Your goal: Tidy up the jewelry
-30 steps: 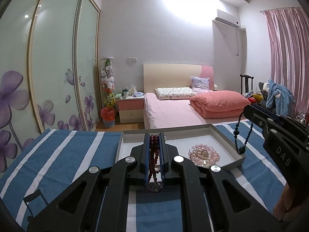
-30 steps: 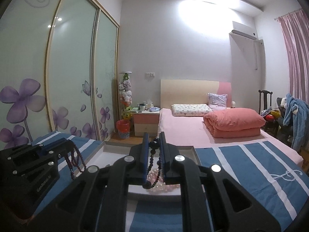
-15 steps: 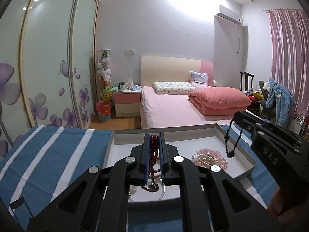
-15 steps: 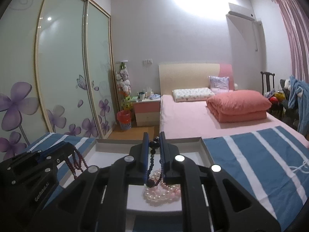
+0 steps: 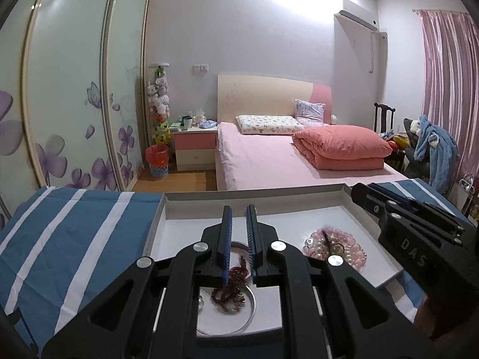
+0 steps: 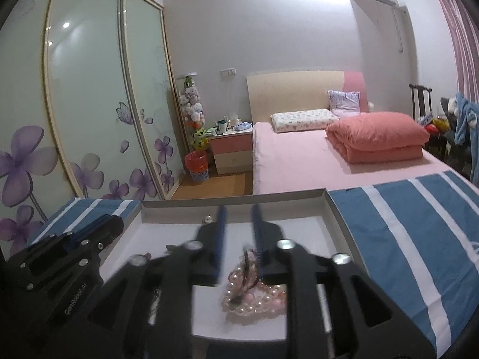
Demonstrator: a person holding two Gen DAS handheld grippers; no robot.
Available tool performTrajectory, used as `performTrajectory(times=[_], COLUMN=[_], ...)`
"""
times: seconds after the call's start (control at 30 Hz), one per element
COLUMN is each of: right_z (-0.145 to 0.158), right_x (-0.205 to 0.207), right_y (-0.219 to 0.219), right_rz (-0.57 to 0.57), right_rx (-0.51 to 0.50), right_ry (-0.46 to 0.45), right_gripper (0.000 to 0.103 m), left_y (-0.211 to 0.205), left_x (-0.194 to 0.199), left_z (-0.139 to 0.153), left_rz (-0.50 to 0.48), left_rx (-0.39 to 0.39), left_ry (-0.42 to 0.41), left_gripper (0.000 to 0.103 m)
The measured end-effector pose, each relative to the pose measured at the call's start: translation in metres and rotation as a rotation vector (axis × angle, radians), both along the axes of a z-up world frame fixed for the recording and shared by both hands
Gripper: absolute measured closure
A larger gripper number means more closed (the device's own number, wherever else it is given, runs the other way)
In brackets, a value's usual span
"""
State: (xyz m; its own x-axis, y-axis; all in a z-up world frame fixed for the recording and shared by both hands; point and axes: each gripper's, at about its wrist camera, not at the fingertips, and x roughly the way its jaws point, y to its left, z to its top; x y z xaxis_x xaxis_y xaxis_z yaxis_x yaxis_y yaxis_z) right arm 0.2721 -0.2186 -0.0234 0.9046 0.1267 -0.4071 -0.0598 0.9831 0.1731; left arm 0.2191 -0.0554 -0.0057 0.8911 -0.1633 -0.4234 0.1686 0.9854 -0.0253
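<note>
While the left gripper (image 5: 239, 236) hangs over the white tray (image 5: 374, 269) in the left wrist view, its jaws are opening and nothing sits between the blue pads; the dark red bead strand (image 5: 229, 288) lies heaped below them in a round silver dish (image 5: 251, 308). My worry is that a loop of that strand may cling to a pad and be dragged out of the dish as the gripper lifts away. Counted in this view: one tray, one dish, one red strand, one pink bead bracelet (image 5: 354, 246) ringing a pearl strand (image 5: 320, 243), and the right gripper's black body at the right edge. Seen from the right wrist, the right gripper (image 6: 239, 233) is blurred, its jaws opening, with a dark bead strand (image 6: 247, 264) dropping onto the pearl and pink heap (image 6: 254, 299) and apparently free of the pads. That dark strand could tangle with the pearls beneath, or catch a pad. Counted in this view: one dark strand, one heap, one tray on the blue striped table cover (image 6: 419, 239).
</note>
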Motion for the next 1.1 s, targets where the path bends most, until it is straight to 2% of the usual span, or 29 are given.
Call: performTrajectory(times=[0.13,0.37,0.77,0.87,1.1], right_z=[0.009,0.023,0.034,0.033,0.041], right_x=[-0.012,-0.041,-0.136,-0.159,-0.202], right_y=[-0.014,-0.027,-0.005,0.003,0.005], right_rz=[-0.023,-0.043,0.0,0.005,-0.02], right_rx=[0.033,0.057,0.01,-0.006,-0.004], right_ry=[-0.017,-0.025,0.014,0.022,-0.024], right_gripper=[0.07,0.07,0.053,0.046,0.016], left_y=[0.021,0.054,0.088,0.089,0.087], left_x=[-0.004,-0.027,-0.106,-0.121,-0.159], left_z=[0.012,0.035,0.046,0.046,0.048], left_rz=[0.028,0.08,0.114,0.123,0.134], left_rx=[-0.054,-0.098,-0.106,-0.096,-0.053], left_ry=[-0.005,-0.034,-0.035,-0.036,-0.083], left_gripper=[0.076,0.076,0.068,0.064,0.036])
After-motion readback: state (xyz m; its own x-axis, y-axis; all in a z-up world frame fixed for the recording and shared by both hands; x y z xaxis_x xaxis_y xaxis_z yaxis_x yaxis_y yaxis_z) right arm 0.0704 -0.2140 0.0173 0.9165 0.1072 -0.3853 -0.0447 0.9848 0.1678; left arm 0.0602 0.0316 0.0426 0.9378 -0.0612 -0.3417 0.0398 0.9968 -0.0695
